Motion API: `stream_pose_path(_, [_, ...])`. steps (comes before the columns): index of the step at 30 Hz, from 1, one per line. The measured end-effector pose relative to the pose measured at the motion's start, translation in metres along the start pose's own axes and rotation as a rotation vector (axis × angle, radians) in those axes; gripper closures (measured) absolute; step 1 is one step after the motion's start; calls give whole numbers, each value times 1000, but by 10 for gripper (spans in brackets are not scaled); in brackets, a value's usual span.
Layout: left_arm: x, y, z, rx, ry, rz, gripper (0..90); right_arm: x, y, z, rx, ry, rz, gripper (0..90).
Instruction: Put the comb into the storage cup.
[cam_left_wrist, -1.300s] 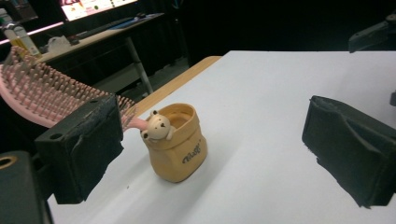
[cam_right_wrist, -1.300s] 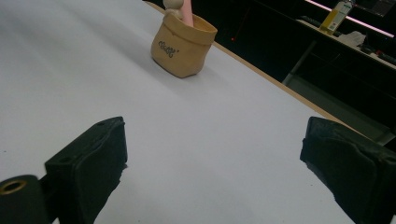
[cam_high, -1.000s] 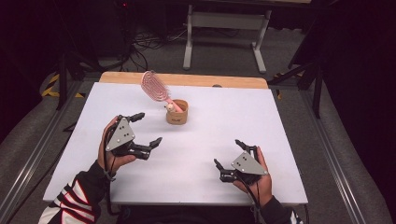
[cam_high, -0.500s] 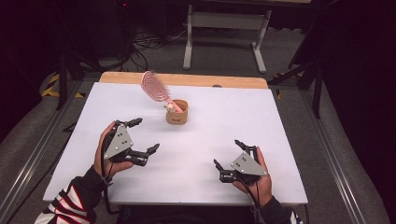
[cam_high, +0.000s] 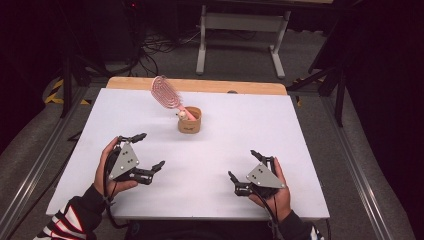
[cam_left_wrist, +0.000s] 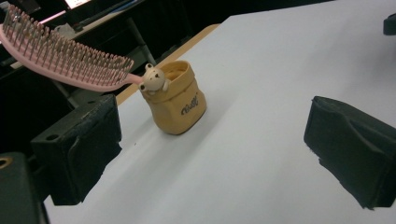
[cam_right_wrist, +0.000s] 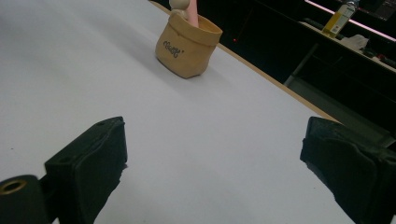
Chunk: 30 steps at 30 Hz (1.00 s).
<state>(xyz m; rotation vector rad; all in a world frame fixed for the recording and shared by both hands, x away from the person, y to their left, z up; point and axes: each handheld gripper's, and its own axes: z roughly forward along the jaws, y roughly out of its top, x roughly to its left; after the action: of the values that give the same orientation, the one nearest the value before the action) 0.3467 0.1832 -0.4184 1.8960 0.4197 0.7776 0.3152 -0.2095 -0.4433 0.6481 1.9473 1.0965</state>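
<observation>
A small tan pouch-shaped holder (cam_high: 190, 120) (cam_left_wrist: 178, 100) (cam_right_wrist: 187, 44) stands upright near the middle of the white table (cam_high: 250, 125). A pink hairbrush (cam_high: 166, 92) (cam_left_wrist: 60, 58) stands in it by its handle, head leaning up and to the left, with a small bear figure (cam_left_wrist: 153, 79) at the rim. My left gripper (cam_high: 149, 151) hovers at the front left, open and empty, with the holder ahead of its jaws. My right gripper (cam_high: 244, 165) rests at the front right, open, nothing between its jaws.
A wooden strip (cam_high: 200, 86) runs along the table's far edge. Beyond it stand a grey metal stand (cam_high: 240, 35) and cables on the dark floor. A yellow bottle (cam_right_wrist: 340, 15) sits on a far bench. Bare white table surrounds the holder.
My left gripper has drawn back toward the front edge and a little left, still open. The right gripper, the holder and the brush have not moved.
</observation>
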Motion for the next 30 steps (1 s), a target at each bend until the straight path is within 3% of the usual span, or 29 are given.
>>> stream_pose_path(14, [0,-23,-8,51,30,-13,52,0,0,-1,-5,0,1,72])
stream_pose_path(30, [4,-44,-20,83,34,-73,50,-1,0,-1,-8,-2,9,72])
